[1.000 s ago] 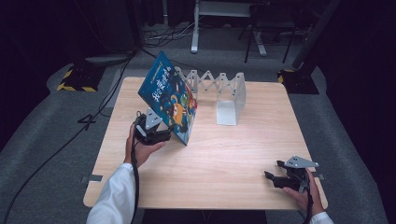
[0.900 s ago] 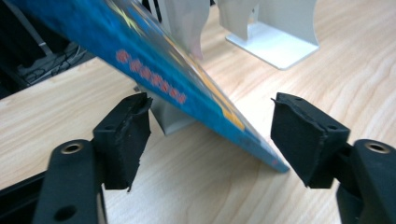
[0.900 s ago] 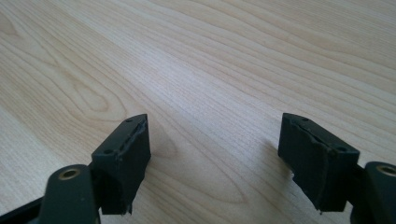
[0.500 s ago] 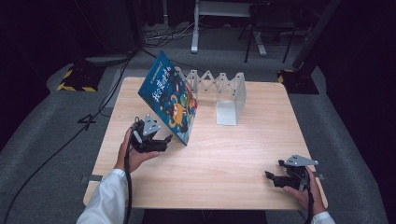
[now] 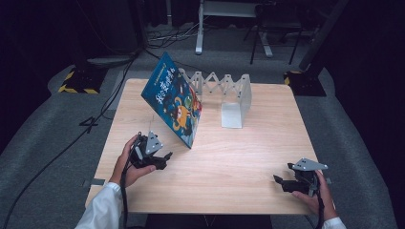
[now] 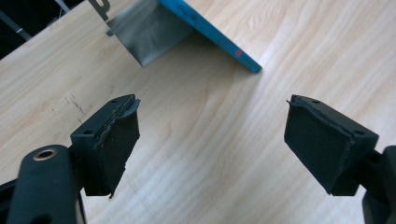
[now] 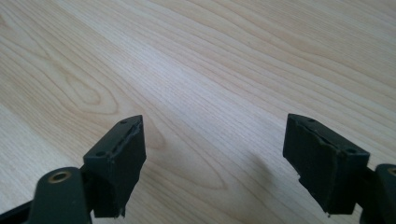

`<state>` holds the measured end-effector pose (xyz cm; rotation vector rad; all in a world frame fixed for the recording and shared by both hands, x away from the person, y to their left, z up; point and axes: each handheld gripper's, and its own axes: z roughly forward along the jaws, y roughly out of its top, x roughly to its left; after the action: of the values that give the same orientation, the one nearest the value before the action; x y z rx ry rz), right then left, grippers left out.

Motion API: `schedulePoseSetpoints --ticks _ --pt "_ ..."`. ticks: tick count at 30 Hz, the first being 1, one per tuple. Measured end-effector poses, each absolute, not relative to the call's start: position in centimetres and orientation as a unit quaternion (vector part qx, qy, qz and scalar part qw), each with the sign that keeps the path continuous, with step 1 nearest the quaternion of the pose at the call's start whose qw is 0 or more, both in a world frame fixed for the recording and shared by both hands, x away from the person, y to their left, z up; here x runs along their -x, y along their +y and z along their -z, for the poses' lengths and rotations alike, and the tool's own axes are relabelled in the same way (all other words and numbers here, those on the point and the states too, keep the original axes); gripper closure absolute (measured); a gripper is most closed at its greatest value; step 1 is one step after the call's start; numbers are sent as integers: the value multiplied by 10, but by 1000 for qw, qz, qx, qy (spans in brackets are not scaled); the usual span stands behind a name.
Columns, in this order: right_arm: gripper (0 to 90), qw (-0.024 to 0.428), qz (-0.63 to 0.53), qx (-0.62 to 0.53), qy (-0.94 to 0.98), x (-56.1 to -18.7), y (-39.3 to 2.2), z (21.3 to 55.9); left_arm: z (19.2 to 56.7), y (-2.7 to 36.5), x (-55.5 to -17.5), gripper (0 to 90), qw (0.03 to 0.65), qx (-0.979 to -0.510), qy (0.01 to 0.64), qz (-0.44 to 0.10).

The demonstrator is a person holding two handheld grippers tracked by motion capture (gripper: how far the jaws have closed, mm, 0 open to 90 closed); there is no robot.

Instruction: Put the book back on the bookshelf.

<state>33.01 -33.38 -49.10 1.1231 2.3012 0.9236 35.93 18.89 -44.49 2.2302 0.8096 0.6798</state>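
Observation:
A blue picture book (image 5: 174,100) leans tilted against the left end of a grey expanding book rack (image 5: 224,90) on the wooden table (image 5: 239,157). My left gripper (image 5: 162,160) rests low on the table just in front of the book's lower corner, open, with nothing between its jaws. In the left gripper view the book's blue bottom edge (image 6: 215,35) lies ahead beyond the open left gripper (image 6: 212,135). My right gripper (image 5: 282,182) sits near the front right table edge, open over bare wood, as the right gripper view (image 7: 215,154) confirms.
The rack's white end plate (image 5: 232,114) stands on the table right of the book. Cables (image 5: 95,121) run over the grey floor to the left. Dark stands (image 5: 305,76) and a metal frame (image 5: 229,19) sit behind the table.
My left gripper has let go of the book's lower edge and pulled back toward the front of the table. The book stays leaning on the rack. The right gripper barely moved.

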Motion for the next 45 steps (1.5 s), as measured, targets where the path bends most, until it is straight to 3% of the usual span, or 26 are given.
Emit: schedulePoseSetpoints --ticks 16,27,40,45 --pt "231 217 -317 -408 828 -320 -355 494 473 222 -329 167 275 -870 317 -260" --pt "214 207 -346 -436 805 -313 -379 502 488 244 -314 165 296 -863 345 -219" --pt "194 204 -351 -453 793 -314 -383 505 505 277 -310 163 333 -824 427 -167" --pt "192 204 -351 -454 793 -314 -383 505 505 280 -310 164 332 -820 434 -173"
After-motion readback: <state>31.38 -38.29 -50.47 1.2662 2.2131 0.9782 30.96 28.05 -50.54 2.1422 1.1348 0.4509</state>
